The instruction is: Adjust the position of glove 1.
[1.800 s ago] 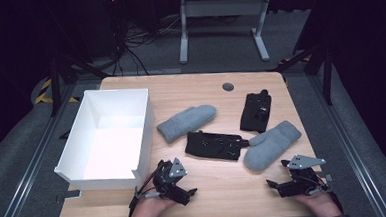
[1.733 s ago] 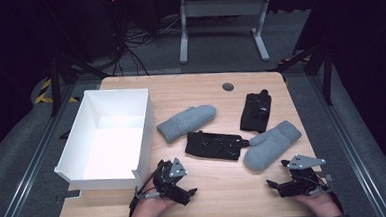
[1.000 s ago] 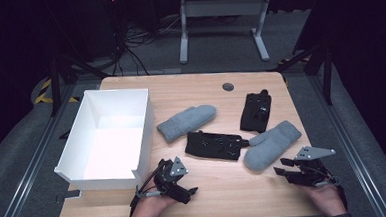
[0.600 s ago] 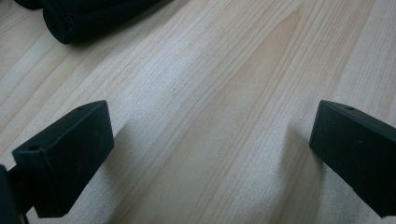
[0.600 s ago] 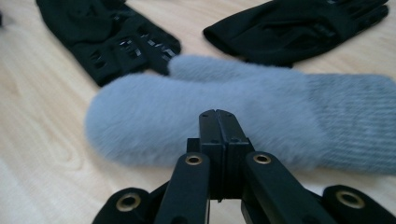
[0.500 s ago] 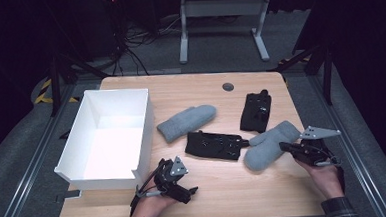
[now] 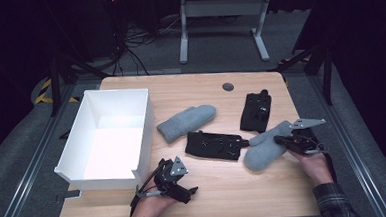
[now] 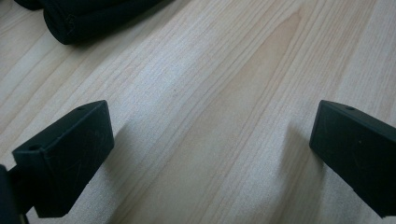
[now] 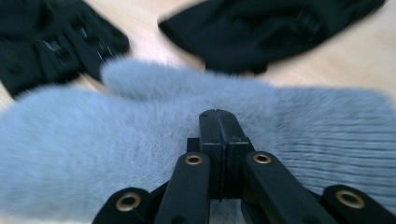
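Observation:
Two grey mittens and two black gloves lie on the wooden table [image 7: 245, 196]. My right gripper [image 7: 278, 140] is at the cuff end of the right grey mitten [image 7: 260, 147], with its tip over the fleece. In the right gripper view its jaws [image 9: 218, 116] are pressed flat together in front of that mitten [image 9: 93, 154], and I see nothing between them. My left gripper [image 7: 188, 193] rests near the table's front, beside the white box [image 7: 144, 126]. It stands open [image 8: 212, 135] over bare wood.
The other grey mitten [image 7: 186, 121] lies at mid-table. One black glove [image 7: 215, 145] sits between the mittens, the other [image 7: 256, 110] farther back right. A dark round plug [image 7: 228, 86] marks the table's far side. The black glove's edge [image 8: 79, 18] lies ahead of the left jaws.
My right gripper has travelled from the front right corner away from me to the right mitten's cuff, and its jaws have closed. The left gripper and all gloves stayed put.

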Action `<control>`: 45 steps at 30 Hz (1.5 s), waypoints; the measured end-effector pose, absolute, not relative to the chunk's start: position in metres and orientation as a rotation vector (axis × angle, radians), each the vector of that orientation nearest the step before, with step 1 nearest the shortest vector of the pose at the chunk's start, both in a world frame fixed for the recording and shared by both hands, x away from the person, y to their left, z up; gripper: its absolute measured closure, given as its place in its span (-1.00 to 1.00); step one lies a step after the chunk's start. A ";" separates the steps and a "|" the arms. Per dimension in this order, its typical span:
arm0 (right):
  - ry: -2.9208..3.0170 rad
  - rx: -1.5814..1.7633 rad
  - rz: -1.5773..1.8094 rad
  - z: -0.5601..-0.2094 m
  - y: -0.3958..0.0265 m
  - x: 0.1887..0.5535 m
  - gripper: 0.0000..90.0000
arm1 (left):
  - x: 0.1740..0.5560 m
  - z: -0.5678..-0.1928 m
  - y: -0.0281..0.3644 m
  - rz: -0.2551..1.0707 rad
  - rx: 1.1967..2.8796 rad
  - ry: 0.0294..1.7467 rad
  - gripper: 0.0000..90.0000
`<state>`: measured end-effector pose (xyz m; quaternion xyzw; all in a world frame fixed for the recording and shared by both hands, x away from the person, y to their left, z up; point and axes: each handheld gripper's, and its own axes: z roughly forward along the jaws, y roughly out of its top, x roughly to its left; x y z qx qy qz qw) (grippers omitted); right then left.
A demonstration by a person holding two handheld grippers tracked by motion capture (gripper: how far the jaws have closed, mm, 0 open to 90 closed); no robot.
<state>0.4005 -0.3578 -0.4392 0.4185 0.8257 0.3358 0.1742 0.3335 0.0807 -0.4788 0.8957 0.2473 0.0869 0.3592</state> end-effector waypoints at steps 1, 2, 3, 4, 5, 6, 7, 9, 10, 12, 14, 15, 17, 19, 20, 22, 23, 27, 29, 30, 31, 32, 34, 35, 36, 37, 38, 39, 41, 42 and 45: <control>2.355 1.185 0.935 -0.443 -0.357 0.402 1.00 | 0.333 -0.479 0.081 0.224 2.310 0.637 -1.00; 2.362 1.181 0.930 -0.446 -0.356 0.402 1.00 | 0.334 -0.479 0.081 0.224 2.310 0.637 -1.00; 2.364 1.180 0.942 -0.447 -0.356 0.402 1.00 | 0.333 -0.479 0.081 0.224 2.310 0.638 -1.00; 2.369 1.175 0.938 -0.447 -0.356 0.401 1.00 | 0.333 -0.479 0.081 0.224 2.310 0.638 -1.00; 2.375 1.170 0.939 -0.447 -0.357 0.401 1.00 | 0.333 -0.479 0.081 0.225 2.310 0.638 -1.00; 2.382 1.168 0.947 -0.448 -0.357 0.400 1.00 | 0.333 -0.479 0.081 0.224 2.310 0.638 -1.00; 2.392 1.166 0.953 -0.448 -0.358 0.399 1.00 | 0.333 -0.479 0.081 0.224 2.310 0.638 -1.00; 2.400 1.155 0.963 -0.448 -0.358 0.397 1.00 | 0.333 -0.479 0.081 0.225 2.310 0.638 -1.00; 2.405 1.153 0.974 -0.449 -0.358 0.396 1.00 | 0.333 -0.479 0.081 0.224 2.309 0.639 -1.00; 2.411 1.149 0.978 -0.449 -0.358 0.394 1.00 | 0.333 -0.479 0.081 0.227 2.309 0.638 -1.00; 2.420 1.145 0.973 -0.448 -0.356 0.389 1.00 | 0.333 -0.479 0.081 0.227 2.310 0.638 -1.00; 2.425 1.140 0.971 -0.448 -0.354 0.387 1.00 | 0.333 -0.479 0.081 0.227 2.310 0.638 -1.00; 2.433 1.140 0.972 -0.448 -0.351 0.382 1.00 | 0.333 -0.479 0.081 0.225 2.309 0.639 -1.00; 2.442 1.132 0.964 -0.448 -0.345 0.376 1.00 | 0.333 -0.479 0.081 0.227 2.309 0.639 -1.00; 2.445 1.134 0.963 -0.448 -0.342 0.373 1.00 | 0.333 -0.479 0.081 0.227 2.310 0.639 -0.99; 2.452 1.129 0.963 -0.448 -0.336 0.367 1.00 | 0.333 -0.479 0.081 0.228 2.309 0.640 -0.99; 2.458 1.125 0.960 -0.448 -0.332 0.365 1.00 | 0.333 -0.479 0.081 0.227 2.309 0.640 -0.99; 2.480 1.091 0.954 -0.448 -0.314 0.358 1.00 | 0.333 -0.479 0.081 0.229 2.309 0.640 -0.99; 2.490 1.079 0.952 -0.447 -0.306 0.355 1.00 | 0.333 -0.479 0.081 0.227 2.308 0.642 -0.99; 2.495 1.071 0.953 -0.448 -0.302 0.353 1.00 | 0.333 -0.479 0.081 0.227 2.308 0.642 -0.99; 2.504 1.058 0.952 -0.447 -0.297 0.351 1.00 | 0.333 -0.479 0.081 0.227 2.308 0.642 -0.99; 2.507 1.054 0.950 -0.447 -0.295 0.350 1.00 | 0.333 -0.479 0.081 0.227 2.308 0.642 -0.99; 2.516 1.040 0.948 -0.447 -0.288 0.346 1.00 | 0.333 -0.479 0.081 0.227 2.308 0.642 -0.99; 2.520 1.032 0.947 -0.447 -0.285 0.344 1.00 | 0.333 -0.479 0.081 0.227 2.309 0.642 -0.99; 2.521 1.026 0.947 -0.447 -0.282 0.343 1.00 | 0.333 -0.479 0.081 0.227 2.308 0.642 -0.99; 2.526 1.024 0.946 -0.447 -0.279 0.341 1.00 | 0.333 -0.479 0.081 0.227 2.308 0.642 -0.99; 2.533 1.012 0.949 -0.447 -0.276 0.341 1.00 | 0.333 -0.479 0.081 0.227 2.309 0.642 -0.99; 2.540 1.003 0.953 -0.447 -0.273 0.340 1.00 | 0.333 -0.479 0.081 0.227 2.308 0.642 -0.99; 2.554 0.991 0.966 -0.448 -0.268 0.339 1.00 | 0.333 -0.479 0.081 0.227 2.308 0.642 -0.99; 2.555 0.988 0.968 -0.448 -0.267 0.338 1.00 | 0.333 -0.479 0.081 0.227 2.308 0.643 -0.99; 2.554 0.979 0.985 -0.446 -0.267 0.338 1.00 | 0.332 -0.478 0.080 0.229 2.307 0.650 -0.98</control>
